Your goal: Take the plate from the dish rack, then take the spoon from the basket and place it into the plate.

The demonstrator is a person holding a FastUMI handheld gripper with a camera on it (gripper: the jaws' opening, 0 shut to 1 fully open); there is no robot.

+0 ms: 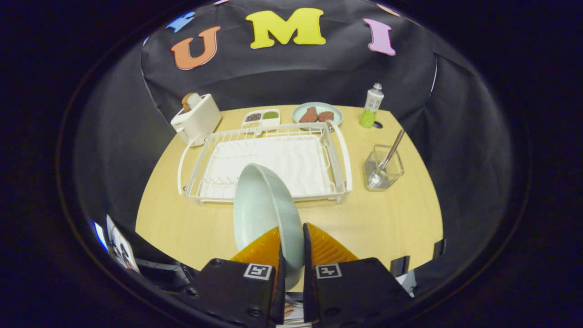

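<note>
A pale green plate stands on edge between my two orange fingers, and my gripper is shut on its rim. I hold the plate in the air over the wooden table, just in front of the white dish rack, whose white mat lies bare. A metal spoon leans in a clear basket to the right of the rack, beyond my right finger.
A white toaster stands at the back left. Behind the rack sit a small divided tray and a plate with brown food. A green-and-white bottle stands at the back right.
</note>
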